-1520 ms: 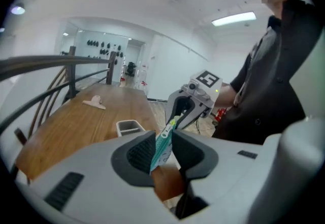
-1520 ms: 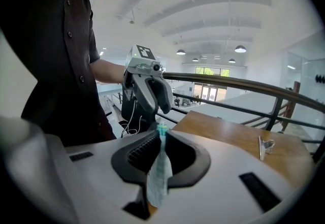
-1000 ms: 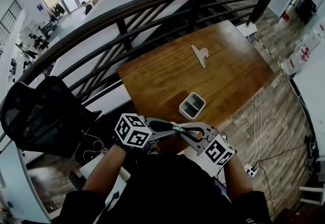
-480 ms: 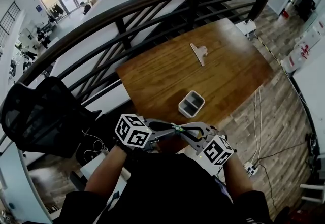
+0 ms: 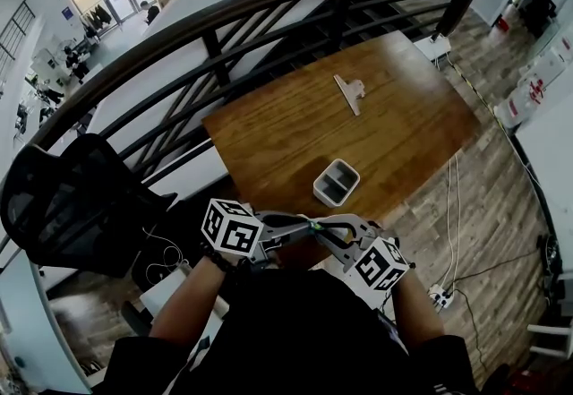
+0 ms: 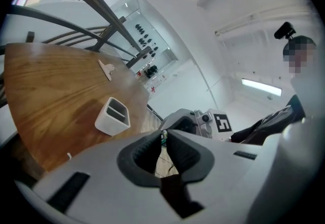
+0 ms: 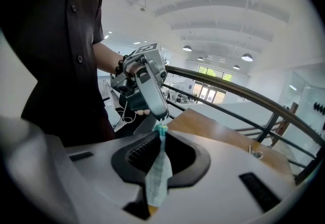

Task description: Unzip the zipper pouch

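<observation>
While in right claw (image 7: 161,134) — zipper pouch (image 7: 157,177)

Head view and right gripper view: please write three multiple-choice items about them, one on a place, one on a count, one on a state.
1. Where does the white box stand?
A. on the floor
B. on the wooden table
C. on the black chair

2. How many compartments has it?
A. one
B. two
C. four

3. What is the right claw's state?
A. open and empty
B. shut on a metal clip
C. shut on the pouch

1 B: it sits near the table's close edge.
2 B: one divider splits it.
3 C: the pale pouch is pinched between its jaws.
</observation>
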The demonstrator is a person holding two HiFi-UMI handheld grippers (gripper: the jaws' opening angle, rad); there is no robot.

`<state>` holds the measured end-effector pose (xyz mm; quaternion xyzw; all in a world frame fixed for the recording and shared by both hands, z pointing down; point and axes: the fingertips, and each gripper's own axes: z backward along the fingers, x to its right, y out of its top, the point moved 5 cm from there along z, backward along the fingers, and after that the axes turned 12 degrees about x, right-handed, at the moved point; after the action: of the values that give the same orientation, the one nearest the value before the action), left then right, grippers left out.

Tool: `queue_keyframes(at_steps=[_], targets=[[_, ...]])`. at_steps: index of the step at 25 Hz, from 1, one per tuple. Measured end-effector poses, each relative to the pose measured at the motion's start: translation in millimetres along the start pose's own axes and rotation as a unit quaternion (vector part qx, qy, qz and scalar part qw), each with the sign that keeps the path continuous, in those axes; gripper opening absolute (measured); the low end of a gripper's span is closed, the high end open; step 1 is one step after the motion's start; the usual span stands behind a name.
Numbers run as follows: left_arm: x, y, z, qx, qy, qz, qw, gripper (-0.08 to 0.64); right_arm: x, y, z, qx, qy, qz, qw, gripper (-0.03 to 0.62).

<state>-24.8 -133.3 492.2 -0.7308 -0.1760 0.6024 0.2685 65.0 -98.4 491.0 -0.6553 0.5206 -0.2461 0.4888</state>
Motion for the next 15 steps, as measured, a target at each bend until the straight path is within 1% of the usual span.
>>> queue_keyframes(at_steps=[6,11,15], targets=[[-4.7,1.0,2.0,0.003,0.016,0.007,0.9999,0.023,1.6,-0.6,2.0,0.006,-0.005,-0.011,1.000,0.034],[-6.9,0.7,3.3,0.003,0.030,0.002,0.9996,0.021,0.1,0.5,2.4,0.013,-0.010,-0.019,1.000,0.032],[-9.3,1.4,3.4,0.014,0.034,0.017,0.9992,0.023,1.4,1.9,3.0,0.016,-0.015,-0.023,0.999,0.029]])
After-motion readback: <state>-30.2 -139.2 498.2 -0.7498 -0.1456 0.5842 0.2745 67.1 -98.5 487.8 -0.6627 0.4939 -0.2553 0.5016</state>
